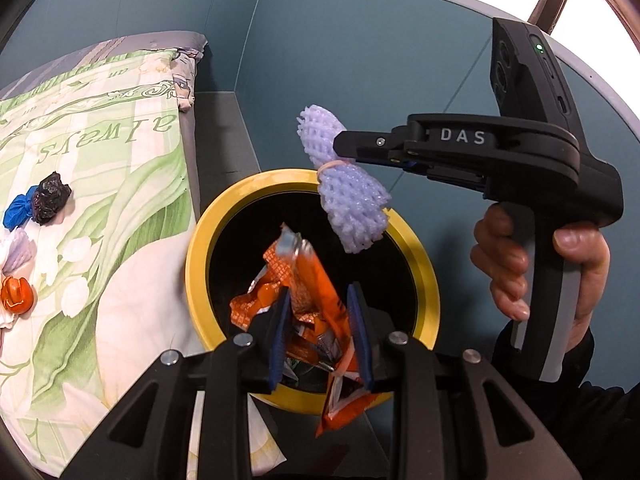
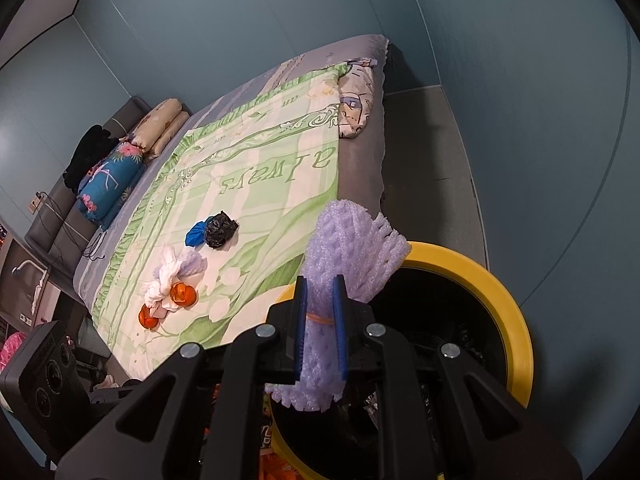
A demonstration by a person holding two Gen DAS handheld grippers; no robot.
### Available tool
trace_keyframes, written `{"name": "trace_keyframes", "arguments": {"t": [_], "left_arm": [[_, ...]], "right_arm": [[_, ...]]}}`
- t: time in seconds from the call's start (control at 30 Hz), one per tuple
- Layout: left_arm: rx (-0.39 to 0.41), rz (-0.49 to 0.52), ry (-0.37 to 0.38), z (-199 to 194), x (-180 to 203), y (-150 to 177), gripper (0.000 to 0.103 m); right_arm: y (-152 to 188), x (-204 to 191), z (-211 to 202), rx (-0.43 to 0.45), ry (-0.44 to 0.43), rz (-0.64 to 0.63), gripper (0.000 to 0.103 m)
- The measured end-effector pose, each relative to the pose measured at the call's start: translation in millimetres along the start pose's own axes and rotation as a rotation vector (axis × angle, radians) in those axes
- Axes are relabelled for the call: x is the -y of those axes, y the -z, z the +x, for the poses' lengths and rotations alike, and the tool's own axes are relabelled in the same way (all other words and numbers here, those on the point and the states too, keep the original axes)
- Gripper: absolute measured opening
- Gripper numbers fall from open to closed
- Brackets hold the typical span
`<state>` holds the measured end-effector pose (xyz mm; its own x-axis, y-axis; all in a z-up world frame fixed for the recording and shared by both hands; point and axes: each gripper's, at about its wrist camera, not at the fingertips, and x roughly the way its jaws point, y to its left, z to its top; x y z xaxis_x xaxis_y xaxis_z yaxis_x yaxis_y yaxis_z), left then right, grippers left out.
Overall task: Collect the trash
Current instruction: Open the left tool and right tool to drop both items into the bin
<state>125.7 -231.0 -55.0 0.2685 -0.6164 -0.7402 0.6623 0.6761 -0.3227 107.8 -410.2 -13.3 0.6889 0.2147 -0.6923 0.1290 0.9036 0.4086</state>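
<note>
Both grippers hold trash over the yellow-rimmed bin beside the bed.

The left gripper pinches a crinkled orange foil snack wrapper between its blue pads, directly above the yellow-rimmed bin, so letting go should probably drop it straight in. The right gripper is pressed together on the rubber-banded waist of a lilac foam fruit net, a soft, ribbed mesh sleeve that flares at both ends; held at the waist, it hangs over the bin's far rim. The bin is round, with a dark interior. On the green floral quilt to the left more trash waits: a blue and black crumpled bag bundle, a knotted white cloth and orange peel pieces.
</note>
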Motion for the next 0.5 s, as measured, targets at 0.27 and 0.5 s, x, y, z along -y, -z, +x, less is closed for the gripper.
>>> {"name": "trace_keyframes", "arguments": {"t": [0.27,0.5], "left_arm": [[-0.006,-0.001,0.001,1.5,-0.3,2.0,0.030],[0.013,-0.013,-0.012,-5.4,-4.5,2.3,0.045]], "right_arm": [[-1.9,5.9,0.7,-0.009,-0.001,0.030,0.018],[-2.1,8.6,-0.9,-0.003,0.003,0.041,0.030]]}}
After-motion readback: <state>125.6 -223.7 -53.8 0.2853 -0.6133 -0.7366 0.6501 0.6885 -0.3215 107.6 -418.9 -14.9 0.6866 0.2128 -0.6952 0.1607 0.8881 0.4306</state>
